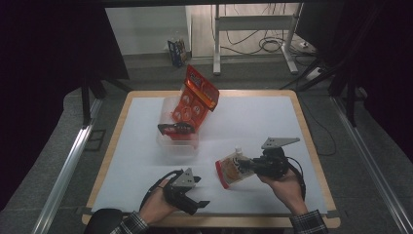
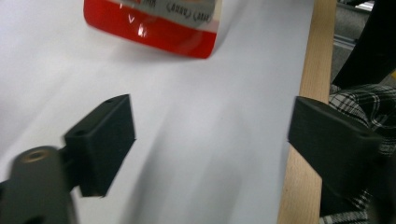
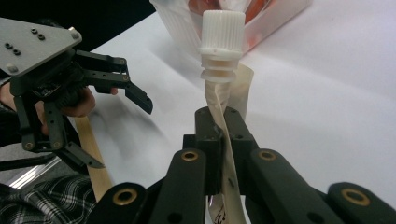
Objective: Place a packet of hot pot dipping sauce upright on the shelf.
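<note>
A spouted pouch [image 1: 233,169] with a red bottom edge and a white screw cap [image 3: 223,32] is held just above the white mat at the front right. My right gripper [image 1: 247,165] is shut on it, and its jaws pinch the pouch's thin edge below the spout [image 3: 219,130]. My left gripper [image 1: 200,192] is held near the table's front edge, left of the pouch, open with nothing between its fingers [image 2: 212,135]. The pouch's red bottom [image 2: 149,28] lies beyond its jaws. From the right gripper view, the left gripper [image 3: 116,98] shows with its jaws spread.
A clear plastic container [image 1: 178,141] stands mid-table with an orange-red packet [image 1: 196,95] leaning upright in it and a dark object [image 1: 175,128] across its top. The wooden table edge [image 2: 310,93] and a plaid sleeve [image 2: 359,102] are close to the left gripper.
</note>
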The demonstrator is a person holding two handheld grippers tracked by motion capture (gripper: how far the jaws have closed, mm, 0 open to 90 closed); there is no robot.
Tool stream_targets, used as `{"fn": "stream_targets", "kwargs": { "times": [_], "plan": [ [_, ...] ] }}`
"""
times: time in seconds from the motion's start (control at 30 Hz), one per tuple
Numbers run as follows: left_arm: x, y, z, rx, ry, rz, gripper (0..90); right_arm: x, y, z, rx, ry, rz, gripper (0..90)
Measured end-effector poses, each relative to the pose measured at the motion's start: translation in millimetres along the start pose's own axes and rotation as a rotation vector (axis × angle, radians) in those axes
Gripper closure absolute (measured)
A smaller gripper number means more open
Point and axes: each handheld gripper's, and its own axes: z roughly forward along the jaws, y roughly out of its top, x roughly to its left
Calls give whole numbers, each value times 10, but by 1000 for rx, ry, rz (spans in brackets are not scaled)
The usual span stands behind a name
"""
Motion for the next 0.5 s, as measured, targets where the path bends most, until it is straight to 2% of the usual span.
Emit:
{"fn": "stream_targets", "kwargs": {
  "times": [0.2,0.3,0.47,0.5],
  "plan": [
    [37,-54,-110,-26,20,-34,64,5,66,-15,-10,-1,-14,863],
    [30,-92,-177,-41,59,-45,46,5,119,-22,-17,-4,-24,862],
    [25,-150,-244,-42,95,-49,33,2,172,-25,-23,-7,-33,862],
    [19,-181,-279,-44,117,-47,27,-1,199,-26,-29,-5,-35,864]
  ]
}}
